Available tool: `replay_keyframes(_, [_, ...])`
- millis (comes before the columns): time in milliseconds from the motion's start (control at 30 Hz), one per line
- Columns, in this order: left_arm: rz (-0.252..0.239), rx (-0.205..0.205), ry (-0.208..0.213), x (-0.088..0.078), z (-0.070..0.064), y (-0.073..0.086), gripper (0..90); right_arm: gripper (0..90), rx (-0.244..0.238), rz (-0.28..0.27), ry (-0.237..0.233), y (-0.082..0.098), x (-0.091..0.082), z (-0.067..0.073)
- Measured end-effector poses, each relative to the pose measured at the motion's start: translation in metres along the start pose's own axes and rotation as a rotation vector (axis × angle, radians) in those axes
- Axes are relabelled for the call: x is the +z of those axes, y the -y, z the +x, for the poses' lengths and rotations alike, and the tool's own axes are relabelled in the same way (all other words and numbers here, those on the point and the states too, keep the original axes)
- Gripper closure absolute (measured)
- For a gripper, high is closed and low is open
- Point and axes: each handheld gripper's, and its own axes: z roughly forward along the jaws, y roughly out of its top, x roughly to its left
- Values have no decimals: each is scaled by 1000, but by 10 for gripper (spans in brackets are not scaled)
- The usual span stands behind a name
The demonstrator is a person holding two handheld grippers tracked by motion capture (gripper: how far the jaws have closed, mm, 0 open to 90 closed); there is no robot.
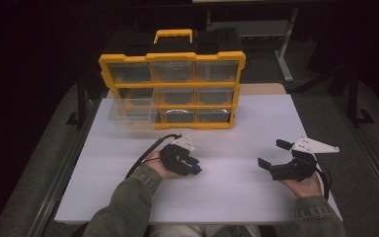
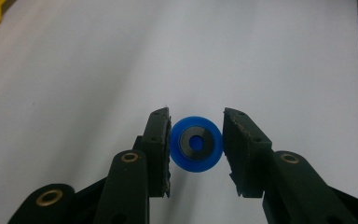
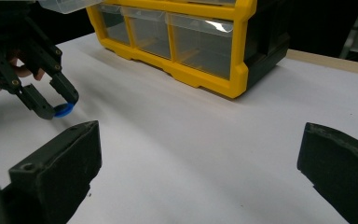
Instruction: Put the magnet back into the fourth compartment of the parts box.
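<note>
My left gripper [image 2: 196,140] is shut on a small blue wheel [image 2: 196,144] with a dark hub, held a little above the white table. The wheel sits squarely between the two black pads [image 2: 161,140]. From above, the left gripper [image 1: 196,168] points right and down near the table's middle, the blue wheel [image 1: 198,171] showing at its tips. In the right gripper view the left gripper [image 3: 59,106] hangs at far left with the wheel [image 3: 64,110] pinched. My right gripper [image 1: 271,154] rests at the right of the table, jaws wide open and empty.
A yellow and black organiser [image 1: 172,89] with clear drawers stands at the back of the white table [image 1: 237,197]. Its lower left drawer [image 1: 131,112] is pulled out. The organiser [image 3: 186,37] rises beyond the right gripper. Bare table lies between the two hands.
</note>
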Motion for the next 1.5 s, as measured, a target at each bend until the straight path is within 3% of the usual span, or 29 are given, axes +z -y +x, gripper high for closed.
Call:
replay_keyframes(500, [-77, -21, -35, -34, 5, -7, 621, 0, 2, 6, 0, 0, 1, 0])
replay_keyframes(1500, [-140, 1, -95, -90, 9, -19, 622, 0, 1, 18, -3, 1, 2, 1])
